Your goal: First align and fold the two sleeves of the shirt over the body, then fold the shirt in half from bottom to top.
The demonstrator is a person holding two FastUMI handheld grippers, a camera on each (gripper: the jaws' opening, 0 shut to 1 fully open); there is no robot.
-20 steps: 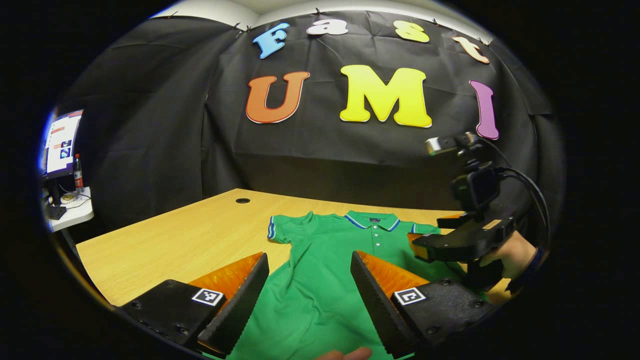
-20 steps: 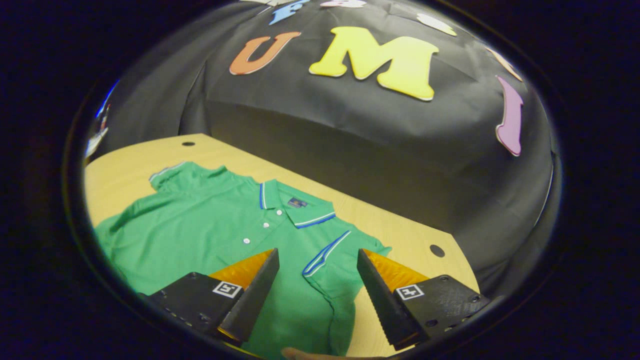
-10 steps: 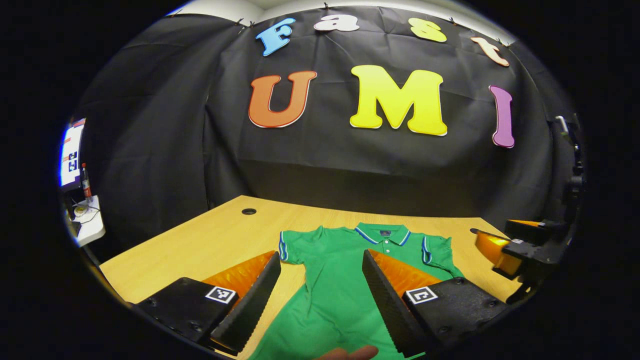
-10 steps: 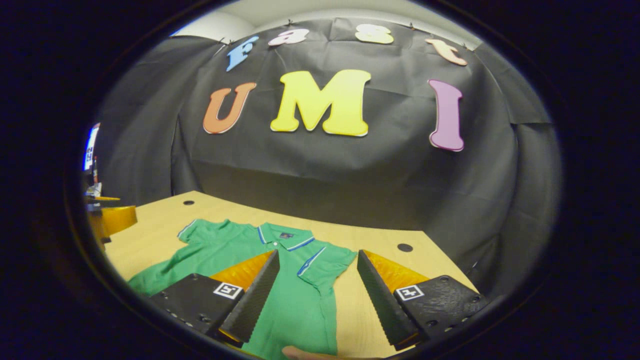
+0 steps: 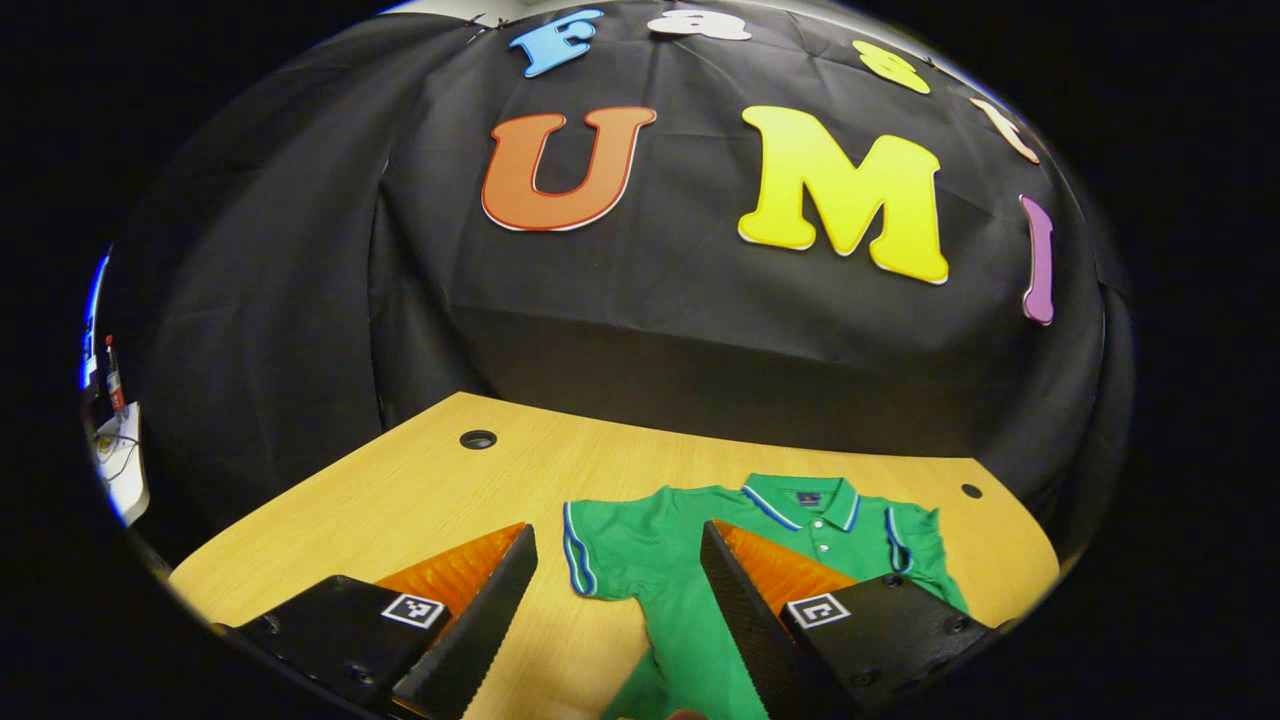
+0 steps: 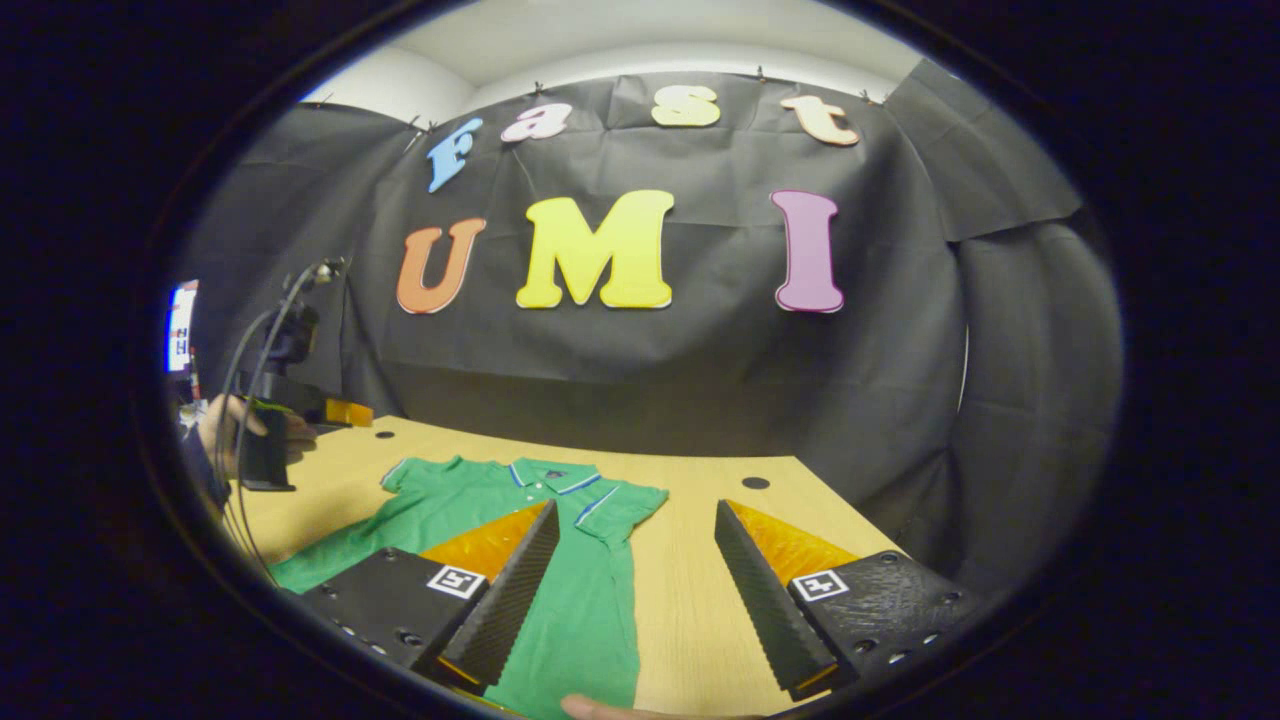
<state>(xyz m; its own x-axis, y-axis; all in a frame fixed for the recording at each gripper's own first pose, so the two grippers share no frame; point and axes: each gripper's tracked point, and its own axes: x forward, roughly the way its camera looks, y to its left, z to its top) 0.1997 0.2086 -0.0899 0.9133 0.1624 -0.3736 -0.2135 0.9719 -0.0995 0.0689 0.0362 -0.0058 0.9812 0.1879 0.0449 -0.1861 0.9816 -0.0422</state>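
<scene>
With both sleeves seemingly unfolded, left gripper [image 5: 615, 610] and right gripper [image 6: 630, 590] gape empty above shirt [image 6: 560, 570] near table [image 5: 400, 500] front edge; an off-cuff pinch risks bunching.

A black cloth [image 6: 700, 380] covered the back wall of the booth and hung in soft folds, fixed with small clips along its top edge. Above it a pale wall and ceiling [image 6: 620, 40] were visible. The desk [image 5: 400, 500] had a light wooden top with round cable holes [image 5: 478, 439] (one near each far corner). At the far left stood a lit screen [image 6: 181, 327] beside a small white table [image 5: 125, 475].
</scene>
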